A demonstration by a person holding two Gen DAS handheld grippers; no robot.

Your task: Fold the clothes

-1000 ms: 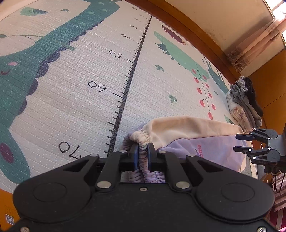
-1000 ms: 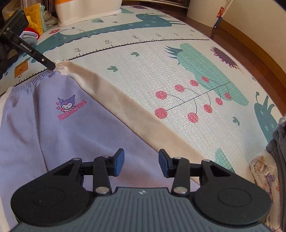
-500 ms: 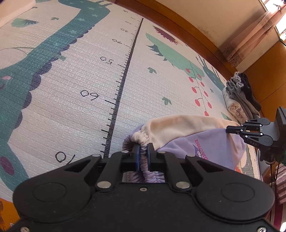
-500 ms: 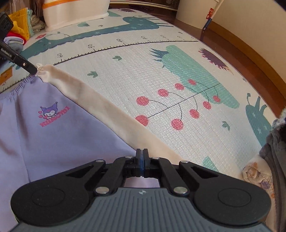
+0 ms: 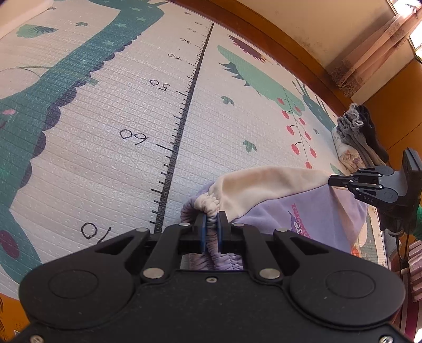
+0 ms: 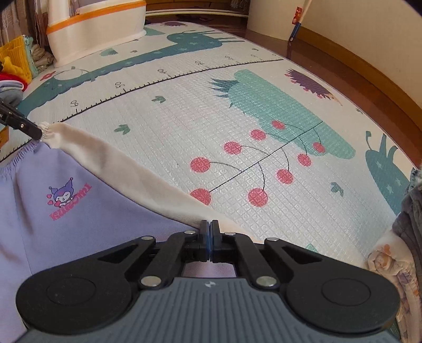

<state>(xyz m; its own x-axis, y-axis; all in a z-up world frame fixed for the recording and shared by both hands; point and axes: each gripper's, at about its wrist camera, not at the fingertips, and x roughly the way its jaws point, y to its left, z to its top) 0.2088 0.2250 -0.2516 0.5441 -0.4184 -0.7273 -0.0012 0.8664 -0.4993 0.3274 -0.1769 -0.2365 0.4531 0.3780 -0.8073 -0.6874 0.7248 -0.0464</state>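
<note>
While both tongs clamp the purple trousers (image 6: 79,211), we stretch them.
Left tongs (image 5: 211,227) pinch the waistband, right tongs (image 6: 210,237) the cream side stripe, above the play mat (image 6: 237,105), to tension a fold edge.

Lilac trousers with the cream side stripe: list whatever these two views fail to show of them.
- Lilac trousers with a cream stripe: legs and hems run off the right wrist view's lower-left edge.
- Gathered waistband: the left gripper covers the clamped part in the left wrist view.
- Cloth between the right gripper's shut jaws: hidden in the right wrist view.

A cartoon play mat (image 6: 237,110) covers the wooden floor (image 6: 343,60) beside cream walls (image 5: 329,23).
</note>
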